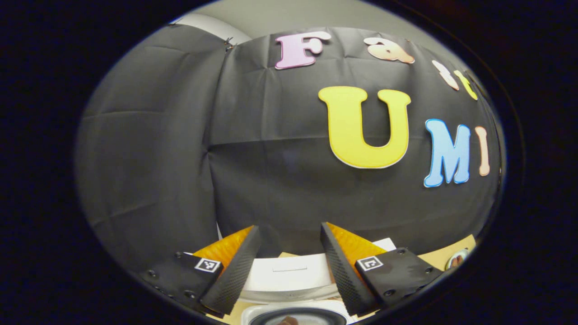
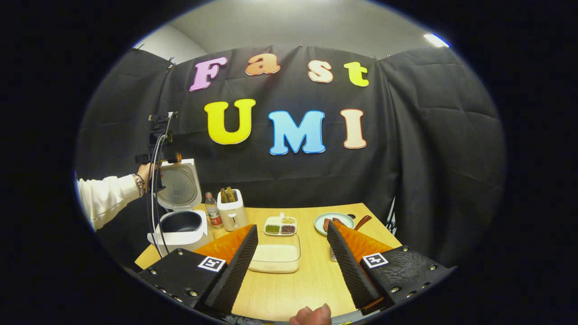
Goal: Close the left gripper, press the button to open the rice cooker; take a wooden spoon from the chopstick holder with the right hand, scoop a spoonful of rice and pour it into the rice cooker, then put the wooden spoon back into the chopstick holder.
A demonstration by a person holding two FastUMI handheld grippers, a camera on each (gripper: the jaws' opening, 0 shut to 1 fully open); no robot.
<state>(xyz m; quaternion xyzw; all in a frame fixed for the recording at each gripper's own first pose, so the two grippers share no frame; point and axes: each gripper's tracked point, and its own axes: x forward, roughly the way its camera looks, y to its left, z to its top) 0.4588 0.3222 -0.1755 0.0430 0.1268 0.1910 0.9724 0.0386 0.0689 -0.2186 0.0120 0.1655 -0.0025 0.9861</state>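
The white rice cooker (image 2: 178, 230) stands open at the table's left end, its lid (image 2: 180, 185) raised and the dark inner pot showing. A hand in a white sleeve holds my left gripper (image 2: 158, 151) beside the raised lid. In the left gripper view, the left gripper (image 1: 290, 226) is open with nothing between its fingers, above the cooker lid (image 1: 289, 275). My right gripper (image 2: 291, 228) is open over the near table edge. A clear box of rice (image 2: 275, 257) lies between its fingers. A mesh holder (image 2: 333, 253) peeks from behind the right finger, with a brown spoon handle (image 2: 362, 221) above it.
On the wooden table (image 2: 289, 289) stand a bottle (image 2: 213, 212), a white toaster (image 2: 231, 210) with bread, a divided dish of beans (image 2: 280, 225) and a plate (image 2: 333, 221) with food. Black cloth closes the back and right sides. A hand (image 2: 311, 315) shows at the bottom.
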